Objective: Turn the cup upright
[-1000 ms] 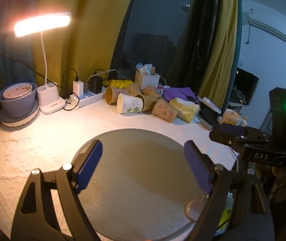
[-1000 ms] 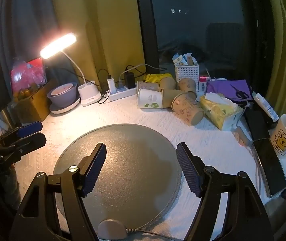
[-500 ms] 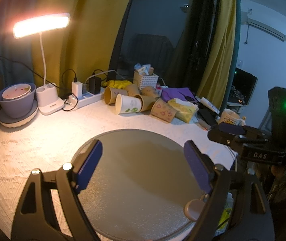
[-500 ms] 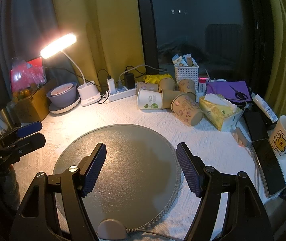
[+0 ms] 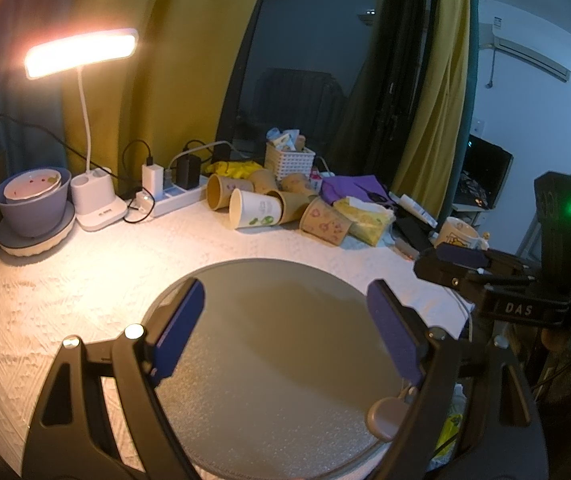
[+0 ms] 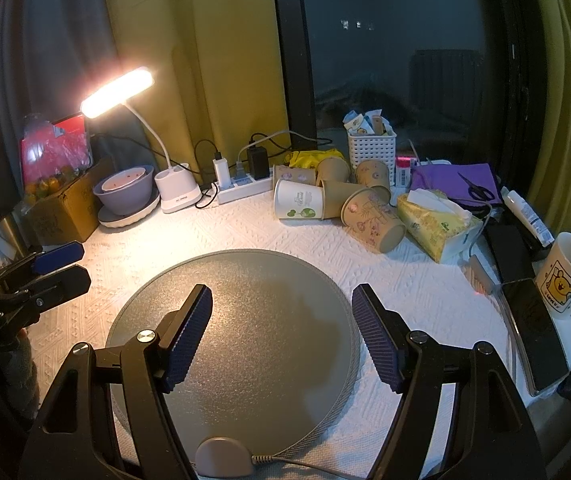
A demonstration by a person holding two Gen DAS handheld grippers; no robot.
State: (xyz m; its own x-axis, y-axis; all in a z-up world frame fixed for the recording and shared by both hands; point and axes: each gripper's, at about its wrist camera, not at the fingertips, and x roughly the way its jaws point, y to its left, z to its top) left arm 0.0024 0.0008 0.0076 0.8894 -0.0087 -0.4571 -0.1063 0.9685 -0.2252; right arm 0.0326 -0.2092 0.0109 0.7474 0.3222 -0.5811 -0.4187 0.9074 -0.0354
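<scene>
Several paper cups lie on their sides in a pile at the back of the table. A white cup with green print lies in front, and a brown patterned cup lies to its right. My left gripper is open and empty above the round grey mat. My right gripper is open and empty above the same mat. Both are well short of the cups. Each gripper shows from the side in the other's view.
A lit desk lamp, a purple bowl and a power strip stand at the back left. A white basket, tissue pack, phone and mug are on the right.
Both views have shifted slightly; the grippers stay open over the mat and the cups have not moved.
</scene>
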